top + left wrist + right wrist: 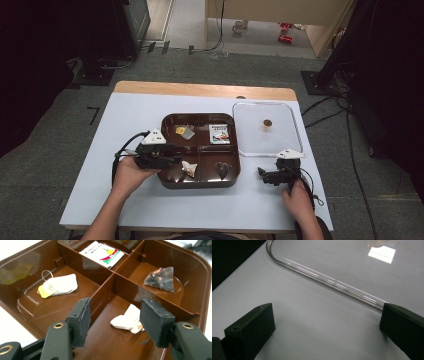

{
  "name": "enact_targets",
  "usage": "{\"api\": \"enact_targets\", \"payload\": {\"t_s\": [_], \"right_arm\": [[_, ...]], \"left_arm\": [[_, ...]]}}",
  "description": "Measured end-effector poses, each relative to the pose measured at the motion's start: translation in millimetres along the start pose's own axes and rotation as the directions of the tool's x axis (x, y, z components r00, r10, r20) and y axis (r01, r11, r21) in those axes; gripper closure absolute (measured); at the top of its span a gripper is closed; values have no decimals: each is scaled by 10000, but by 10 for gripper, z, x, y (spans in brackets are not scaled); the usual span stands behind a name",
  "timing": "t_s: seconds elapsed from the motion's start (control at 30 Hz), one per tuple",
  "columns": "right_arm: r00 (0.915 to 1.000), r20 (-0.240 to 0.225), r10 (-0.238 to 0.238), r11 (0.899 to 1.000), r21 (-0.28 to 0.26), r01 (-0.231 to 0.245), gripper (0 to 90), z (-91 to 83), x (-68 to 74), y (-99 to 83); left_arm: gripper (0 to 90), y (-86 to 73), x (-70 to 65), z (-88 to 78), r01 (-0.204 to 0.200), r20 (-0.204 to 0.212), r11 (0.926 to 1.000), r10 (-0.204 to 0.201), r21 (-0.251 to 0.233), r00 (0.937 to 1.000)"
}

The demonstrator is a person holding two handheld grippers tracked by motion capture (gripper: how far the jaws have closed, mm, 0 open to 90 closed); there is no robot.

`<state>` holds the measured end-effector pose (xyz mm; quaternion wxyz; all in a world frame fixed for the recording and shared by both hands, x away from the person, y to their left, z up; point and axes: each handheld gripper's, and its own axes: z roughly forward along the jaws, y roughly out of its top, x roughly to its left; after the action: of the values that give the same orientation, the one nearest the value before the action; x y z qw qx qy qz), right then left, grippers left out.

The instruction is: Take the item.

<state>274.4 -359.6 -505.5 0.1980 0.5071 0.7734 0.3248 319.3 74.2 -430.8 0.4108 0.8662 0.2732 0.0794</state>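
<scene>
Brown plastic tray (200,290): the left gripper (113,322), jaws apart, straddles the crumpled white tea bag (127,320) in the near-left compartment, lined up to pinch it. The right gripper (324,332) idles open near the table's right edge.

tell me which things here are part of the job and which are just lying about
In the job: left gripper, crumpled white packet, brown tray.
Lying about: tea bag, dark pyramid bag, printed sachet, clear lid, right gripper.
</scene>
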Motion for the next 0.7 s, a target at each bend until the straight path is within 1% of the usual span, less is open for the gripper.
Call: {"api": "enact_targets", "payload": {"t_s": [0.03, 0.13, 0.2, 0.23, 0.27, 0.33, 0.43, 0.47, 0.5, 0.57, 0.6, 0.63, 0.67, 0.7], "right_arm": [[10000, 1, 1, 10000, 0, -1, 0, 0, 0, 0], [10000, 0, 0, 10000, 1, 0, 0, 0, 0, 0], [10000, 0, 2, 10000, 1, -2, 0, 0, 0, 0], [10000, 1, 2, 10000, 0, -2, 0, 0, 0, 0], [10000, 1, 2, 10000, 0, -2, 0, 0, 0, 0], [10000, 1, 2, 10000, -1, -2, 0, 0, 0, 0], [10000, 0, 3, 10000, 0, -3, 0, 0, 0, 0], [10000, 0, 6, 10000, -2, -6, 0, 0, 0, 0], [10000, 1, 10, 10000, 0, -10, 0, 0, 0, 0], [10000, 0, 7, 10000, -1, -7, 0, 0, 0, 0], [10000, 0, 7, 10000, -1, -7, 0, 0, 0, 0], [10000, -1, 3, 10000, 0, -3, 0, 0, 0, 0], [10000, -1, 3, 10000, 0, -3, 0, 0, 0, 0], [10000, 2, 3, 10000, 2, -3, 0, 0, 0, 0]], "left_arm": [[420, 6, -27, 31, -123, -4, 9999, 123, 116, 9999], [420, 17, -70, 88, -276, 95, 9993, 274, 266, 9996], [419, 23, -99, 124, -455, 139, 9980, 449, 437, 9989], [417, 23, -99, 124, -455, 139, 9980, 449, 437, 9989], [417, 27, -115, 143, -490, 144, 9974, 483, 530, 9987], [412, 32, -151, 195, -697, 204, 9944, 683, 789, 9975], [412, 32, -167, 223, -762, 265, 9928, 741, 920, 9969], [412, 30, -176, 245, -849, 318, 9906, 819, 1076, 9961], [411, 30, -176, 245, -849, 318, 9906, 819, 1076, 9961], [409, 20, -187, 274, -975, 340, 9868, 939, 1293, 9950], [406, 20, -187, 274, -975, 340, 9868, 939, 1293, 9950], [402, 13, -200, 295, -1062, 358, 9839, 1021, 1441, 9941], [401, 13, -200, 295, -1062, 358, 9839, 1021, 1441, 9941], [398, 8, -215, 315, -1176, 408, 9803, 1125, 1590, 9928]]}}
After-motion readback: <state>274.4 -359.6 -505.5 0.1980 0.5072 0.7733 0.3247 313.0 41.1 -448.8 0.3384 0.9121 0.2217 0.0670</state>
